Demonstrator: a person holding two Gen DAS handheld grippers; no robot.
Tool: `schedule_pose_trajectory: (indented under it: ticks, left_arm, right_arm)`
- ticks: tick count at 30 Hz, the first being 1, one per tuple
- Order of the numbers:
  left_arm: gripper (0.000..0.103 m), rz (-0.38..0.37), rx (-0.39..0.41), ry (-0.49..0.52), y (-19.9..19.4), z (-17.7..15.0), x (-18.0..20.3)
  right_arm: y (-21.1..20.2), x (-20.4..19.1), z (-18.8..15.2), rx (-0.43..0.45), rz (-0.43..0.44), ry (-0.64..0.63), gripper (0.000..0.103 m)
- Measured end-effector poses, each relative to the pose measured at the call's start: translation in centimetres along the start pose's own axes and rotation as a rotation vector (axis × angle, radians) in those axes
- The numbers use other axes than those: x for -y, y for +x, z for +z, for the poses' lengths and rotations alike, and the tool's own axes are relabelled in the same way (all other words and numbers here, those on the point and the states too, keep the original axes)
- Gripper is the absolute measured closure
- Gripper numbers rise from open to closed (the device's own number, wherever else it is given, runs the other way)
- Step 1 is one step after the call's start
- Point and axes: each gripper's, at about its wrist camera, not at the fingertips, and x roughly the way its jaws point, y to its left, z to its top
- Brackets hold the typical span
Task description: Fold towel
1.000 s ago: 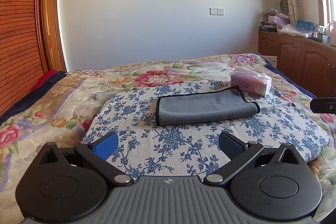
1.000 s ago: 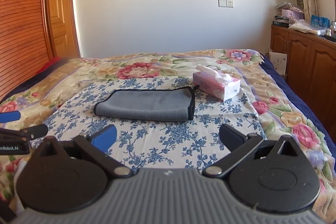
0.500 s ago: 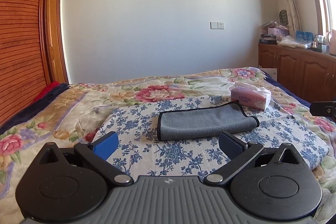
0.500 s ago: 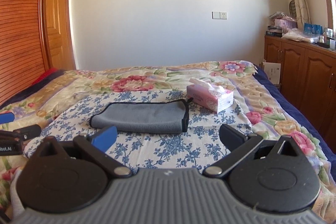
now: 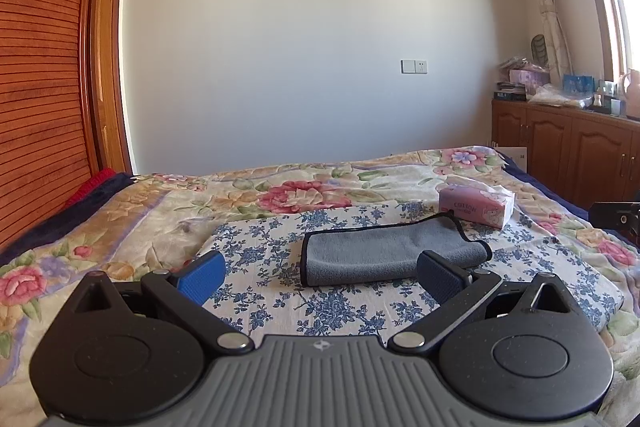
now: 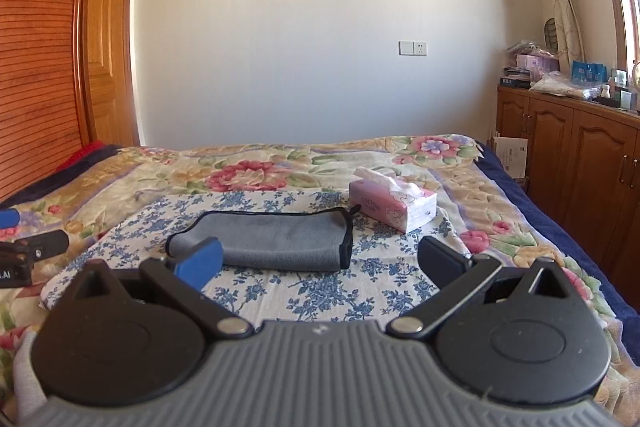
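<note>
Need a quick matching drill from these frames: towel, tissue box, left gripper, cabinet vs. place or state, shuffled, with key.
Column 1:
1. towel
2. tissue box
3. left gripper
4. cabinet

Column 2:
A. open, holding nothing
B. against the right wall, under the window, clutter on top
C. folded, lying on the blue-flowered cloth
D. pink, on the bed just beyond the towel's right end

Pairs: 1-C, 2-D, 3-A, 4-B
</note>
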Motion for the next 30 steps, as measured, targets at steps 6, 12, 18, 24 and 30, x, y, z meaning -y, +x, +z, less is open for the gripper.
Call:
schedule_pose_trajectory:
  ticks: [6, 12, 18, 24, 30]
  left_arm:
    - [0.000, 0.007, 0.020, 0.008, -0.25, 0.12, 0.04]
    - [0.000, 0.004, 0.031, 0.010, -0.31, 0.20, 0.05]
    - [0.000, 0.005, 0.028, 0.003, -0.35, 0.15, 0.00]
    - [0.000, 0.005, 0.027, 0.002, -0.37, 0.14, 0.00]
    - [0.000, 0.005, 0.025, -0.001, -0.32, 0.07, -0.07]
  right_arm:
    - [-0.27, 0.13, 0.01, 0.018, -0.007, 0.004, 0.000]
    - [-0.51, 0.07, 0.02, 0.032, -0.012, 0.000, 0.000]
    - [-0.59, 0.07, 0.00, 0.036, -0.013, -0.002, 0.000]
    - [-0.60, 0.05, 0.01, 0.037, -0.014, -0.001, 0.000]
    - [-0.63, 0.05, 0.01, 0.037, -0.014, -0.002, 0.000]
